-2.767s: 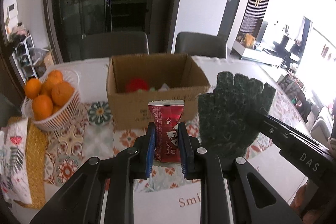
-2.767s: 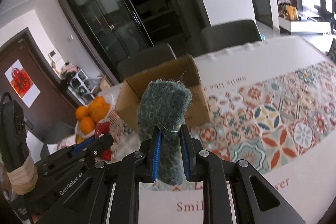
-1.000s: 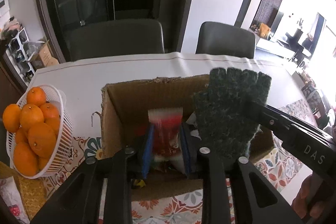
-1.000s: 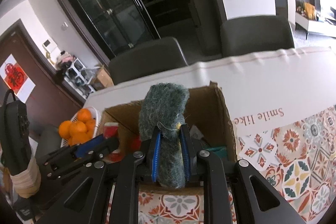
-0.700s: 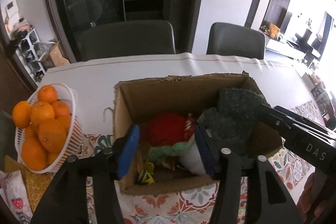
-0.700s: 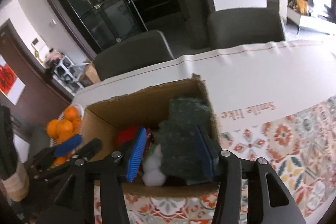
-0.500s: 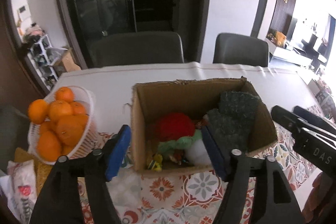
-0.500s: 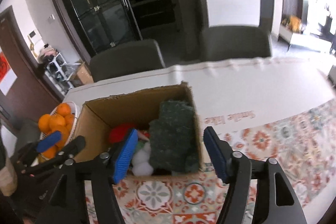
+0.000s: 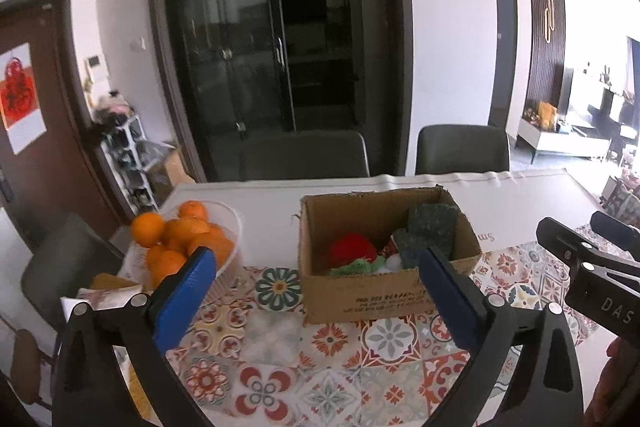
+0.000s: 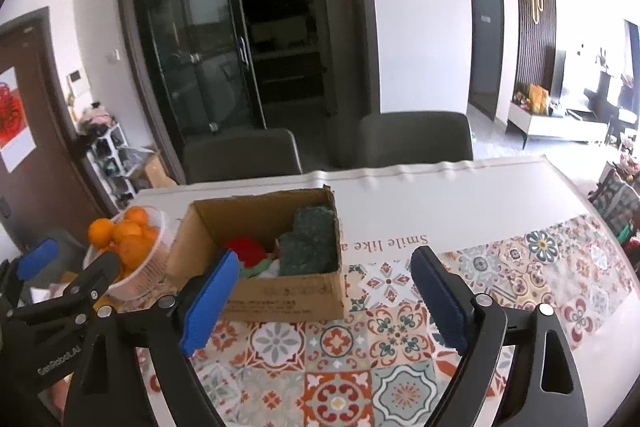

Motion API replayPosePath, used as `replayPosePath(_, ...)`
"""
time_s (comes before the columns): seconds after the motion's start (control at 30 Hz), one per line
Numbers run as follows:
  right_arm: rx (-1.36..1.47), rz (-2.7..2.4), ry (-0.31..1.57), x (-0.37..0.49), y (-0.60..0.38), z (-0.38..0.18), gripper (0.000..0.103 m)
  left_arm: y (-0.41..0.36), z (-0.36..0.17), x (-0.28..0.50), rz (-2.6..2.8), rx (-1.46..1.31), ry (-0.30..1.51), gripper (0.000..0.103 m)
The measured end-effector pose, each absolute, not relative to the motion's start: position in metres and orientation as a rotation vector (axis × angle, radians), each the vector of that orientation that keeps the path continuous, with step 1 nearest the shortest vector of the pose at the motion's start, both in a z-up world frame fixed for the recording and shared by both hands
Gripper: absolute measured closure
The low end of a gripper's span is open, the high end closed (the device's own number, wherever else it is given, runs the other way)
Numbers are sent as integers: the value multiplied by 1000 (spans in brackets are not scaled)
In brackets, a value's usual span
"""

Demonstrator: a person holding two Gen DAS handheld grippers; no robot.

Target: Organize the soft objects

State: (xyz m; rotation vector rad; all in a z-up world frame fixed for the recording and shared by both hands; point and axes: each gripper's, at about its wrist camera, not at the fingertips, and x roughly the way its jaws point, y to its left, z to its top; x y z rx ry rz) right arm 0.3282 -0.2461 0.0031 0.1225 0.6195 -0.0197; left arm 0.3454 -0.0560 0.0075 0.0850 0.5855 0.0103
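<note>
Both grippers hang above the patterned worktop [image 9: 280, 343] with their jaws spread wide and nothing between the blue pads. The left gripper [image 9: 316, 291] faces the near wall of the cardboard box [image 9: 360, 297]; the right gripper [image 10: 324, 291] faces the same box from further right.

The dark green glove [image 10: 310, 247] lies inside the box at its right end. It stands nearly upright against the right wall, long axis running up and down, its top edge reaching about to the rim. From the left view the glove [image 9: 430, 233] sits in the far right corner. Beside it, lower in the box, lie a red soft thing [image 9: 352, 247] and something green and white [image 9: 360, 267], too jumbled to name.

A white basket of oranges [image 9: 176, 239] stands on the worktop left of the box, apart from it.
</note>
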Motion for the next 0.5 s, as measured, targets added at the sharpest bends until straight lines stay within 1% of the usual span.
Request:
replayPosePath(0.27, 121, -5, 558, 274, -244, 14, 7, -55, 23, 282, 59, 102, 509, 0)
replayPosePath(0.5, 103, -10, 520, 227, -237, 23, 6, -53, 30, 238, 44, 94, 473, 0)
